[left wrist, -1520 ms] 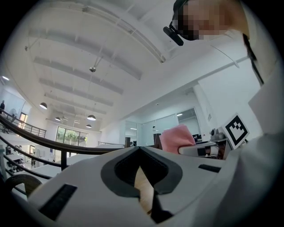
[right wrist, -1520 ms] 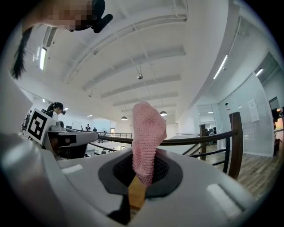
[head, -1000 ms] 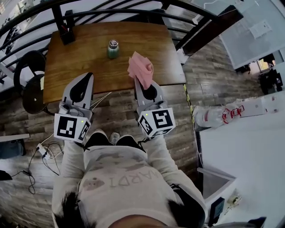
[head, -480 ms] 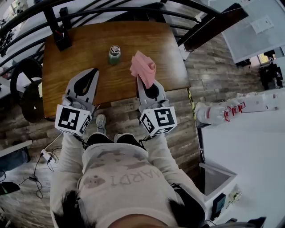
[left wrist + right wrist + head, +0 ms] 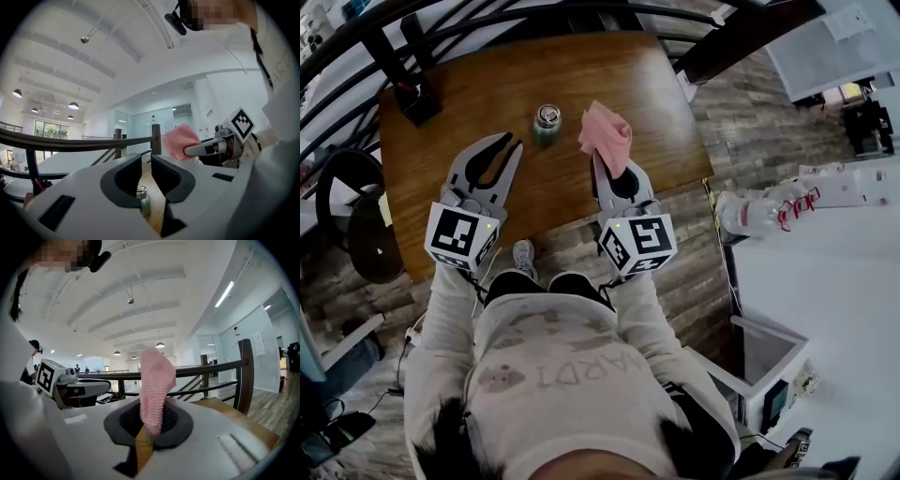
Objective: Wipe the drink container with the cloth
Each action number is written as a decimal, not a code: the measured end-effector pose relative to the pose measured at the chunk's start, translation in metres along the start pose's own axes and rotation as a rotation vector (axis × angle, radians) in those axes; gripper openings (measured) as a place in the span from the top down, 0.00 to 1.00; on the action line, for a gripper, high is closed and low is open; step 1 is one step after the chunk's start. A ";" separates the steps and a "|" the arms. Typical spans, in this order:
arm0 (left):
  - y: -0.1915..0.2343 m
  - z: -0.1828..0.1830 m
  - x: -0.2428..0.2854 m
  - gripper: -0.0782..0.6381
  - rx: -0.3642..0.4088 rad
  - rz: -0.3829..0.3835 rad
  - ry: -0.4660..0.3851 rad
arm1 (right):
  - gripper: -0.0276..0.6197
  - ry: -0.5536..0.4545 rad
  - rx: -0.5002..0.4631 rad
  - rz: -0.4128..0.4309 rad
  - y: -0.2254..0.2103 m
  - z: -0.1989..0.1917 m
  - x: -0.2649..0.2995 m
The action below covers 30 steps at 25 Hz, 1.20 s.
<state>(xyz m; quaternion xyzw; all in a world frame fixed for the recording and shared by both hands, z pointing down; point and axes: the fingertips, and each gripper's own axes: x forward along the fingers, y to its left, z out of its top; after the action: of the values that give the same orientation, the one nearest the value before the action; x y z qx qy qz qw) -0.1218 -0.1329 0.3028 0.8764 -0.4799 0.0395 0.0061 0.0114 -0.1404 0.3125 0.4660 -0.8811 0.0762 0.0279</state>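
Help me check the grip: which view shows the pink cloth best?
Right gripper view: pink cloth close, central, pinched by the right gripper. Head view shows it small from above; left gripper view, side-on.

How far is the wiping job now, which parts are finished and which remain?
Done: the right gripper is clamped on the pink cloth. In hand: the left gripper, jaws opening, points at the drink container, not touching it. Left: holding and wiping it.
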 end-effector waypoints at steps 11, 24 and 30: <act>0.028 -0.076 0.064 0.67 -0.011 -0.176 0.126 | 0.92 0.061 0.061 -0.128 -0.025 -0.026 0.022; 0.034 -0.151 0.113 0.58 0.001 -0.278 0.221 | 0.92 0.132 0.128 -0.214 -0.047 -0.073 0.037; 0.030 -0.162 0.131 0.56 0.008 -0.288 0.198 | 0.92 0.194 0.132 -0.228 -0.056 -0.104 0.040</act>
<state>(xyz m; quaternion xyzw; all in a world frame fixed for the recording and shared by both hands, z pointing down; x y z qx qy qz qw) -0.0872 -0.2510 0.4730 0.9279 -0.3463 0.1262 0.0556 0.0326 -0.1877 0.4265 0.5541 -0.8087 0.1751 0.0908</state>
